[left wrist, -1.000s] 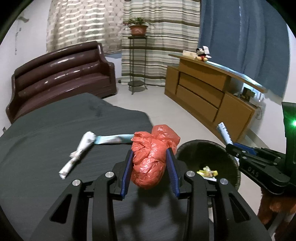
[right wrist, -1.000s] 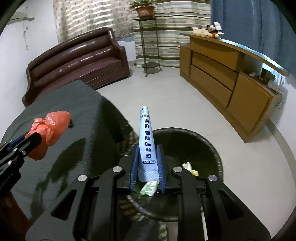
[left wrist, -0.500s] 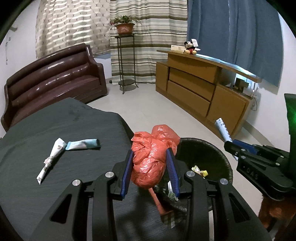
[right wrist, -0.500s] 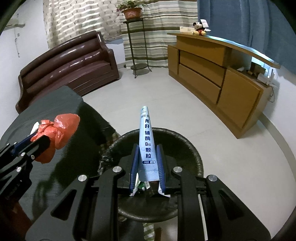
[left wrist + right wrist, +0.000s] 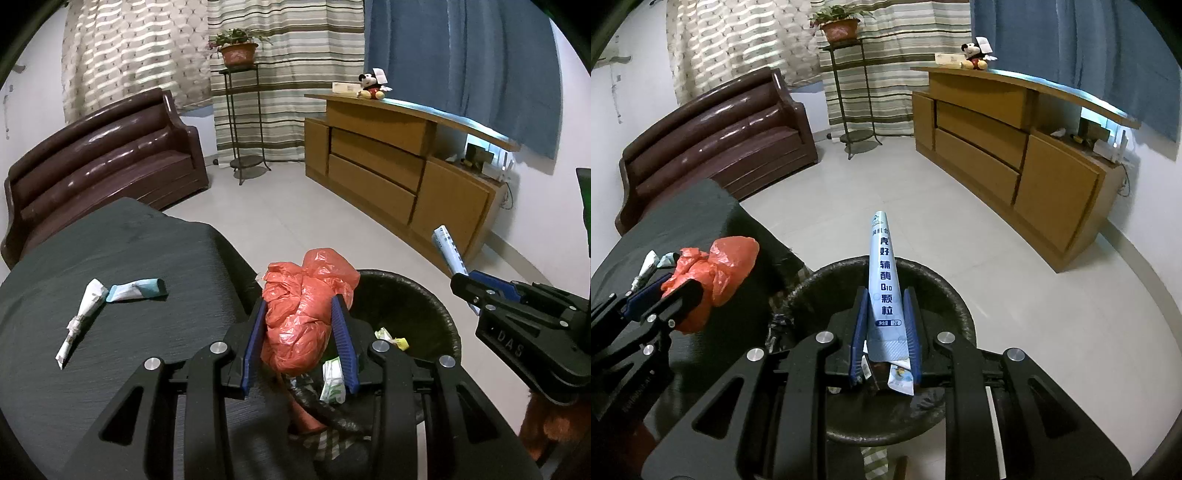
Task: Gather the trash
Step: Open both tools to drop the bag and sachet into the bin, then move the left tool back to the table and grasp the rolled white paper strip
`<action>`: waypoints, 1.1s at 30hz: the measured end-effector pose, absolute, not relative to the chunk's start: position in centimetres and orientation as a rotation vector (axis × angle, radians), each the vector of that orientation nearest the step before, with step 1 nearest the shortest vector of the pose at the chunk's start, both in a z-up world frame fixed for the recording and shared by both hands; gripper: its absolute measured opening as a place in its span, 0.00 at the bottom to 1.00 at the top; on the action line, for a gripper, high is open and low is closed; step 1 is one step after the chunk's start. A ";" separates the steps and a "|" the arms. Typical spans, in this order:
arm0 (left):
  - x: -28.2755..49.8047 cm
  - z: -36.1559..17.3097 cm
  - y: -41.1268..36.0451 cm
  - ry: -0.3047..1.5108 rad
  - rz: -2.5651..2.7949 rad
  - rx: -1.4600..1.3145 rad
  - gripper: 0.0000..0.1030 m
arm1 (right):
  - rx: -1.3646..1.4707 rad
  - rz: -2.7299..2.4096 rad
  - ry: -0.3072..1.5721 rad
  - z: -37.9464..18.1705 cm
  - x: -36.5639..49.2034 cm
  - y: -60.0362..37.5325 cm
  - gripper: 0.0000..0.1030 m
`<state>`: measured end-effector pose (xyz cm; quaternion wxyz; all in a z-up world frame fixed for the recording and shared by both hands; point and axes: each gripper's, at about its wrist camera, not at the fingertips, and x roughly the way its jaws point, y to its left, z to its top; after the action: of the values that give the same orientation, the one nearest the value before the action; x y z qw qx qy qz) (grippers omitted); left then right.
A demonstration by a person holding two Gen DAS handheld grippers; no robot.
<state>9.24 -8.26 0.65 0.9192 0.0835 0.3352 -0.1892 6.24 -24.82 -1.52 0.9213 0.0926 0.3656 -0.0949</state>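
Observation:
My left gripper (image 5: pixel 300 314) is shut on a crumpled red plastic bag (image 5: pixel 304 312) and holds it over the near left rim of the black trash bin (image 5: pixel 439 306). It also shows in the right wrist view (image 5: pixel 713 273). My right gripper (image 5: pixel 885 306) is shut on a light blue sachet (image 5: pixel 883 280) with printed characters, above the bin (image 5: pixel 945 295). The sachet also shows in the left wrist view (image 5: pixel 448 251). Several wrappers (image 5: pixel 391 338) lie inside the bin. A rolled white paper (image 5: pixel 83 317) and a teal wrapper (image 5: pixel 135 290) lie on the dark table (image 5: pixel 110 251).
A brown sofa (image 5: pixel 103 166) stands behind the table. A wooden sideboard (image 5: pixel 399 166) lines the right wall, with a plush toy (image 5: pixel 371 86) on top. A metal plant stand (image 5: pixel 242 122) stands by the curtains. Light tiled floor (image 5: pixel 295 218) lies between them.
Both grippers have moved toward the bin with their loads. The red bag now hangs over the bin's rim and the sachet sits further over the bin's opening.

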 end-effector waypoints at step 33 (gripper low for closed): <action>10.6 -0.7 -11.1 0.723 -0.384 0.192 0.59 | 0.236 -0.236 0.775 -2.9 6.8 -26.0 0.39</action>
<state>10.64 -11.07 -0.72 0.9129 0.0934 0.3508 -0.1864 6.81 -26.04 -2.86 0.9123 0.1146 0.3761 -0.1146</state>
